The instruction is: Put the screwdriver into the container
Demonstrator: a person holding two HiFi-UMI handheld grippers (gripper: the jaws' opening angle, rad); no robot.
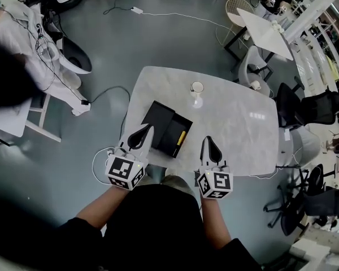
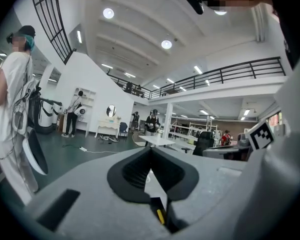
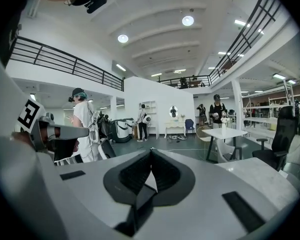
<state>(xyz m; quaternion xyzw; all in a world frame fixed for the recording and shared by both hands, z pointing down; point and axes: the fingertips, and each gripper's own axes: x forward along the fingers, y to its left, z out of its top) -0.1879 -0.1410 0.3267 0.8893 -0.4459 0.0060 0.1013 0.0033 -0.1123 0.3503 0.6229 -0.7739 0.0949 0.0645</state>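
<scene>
Left hand-held gripper point(image 1: 150, 129): jaws clenched together, empty, tips near the open black rectangular container point(image 1: 168, 133). Right hand-held gripper point(image 1: 205, 140): likewise clenched, empty, above the pale marbled surface point(image 1: 237, 134). Yellow-and-black screwdriver point(image 1: 181, 138): lying inside the container. Step: placement apparently complete. Next move: probably only drawing both hands clear.

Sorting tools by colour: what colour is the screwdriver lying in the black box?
The screwdriver is yellow; the head view shows it best.
</scene>
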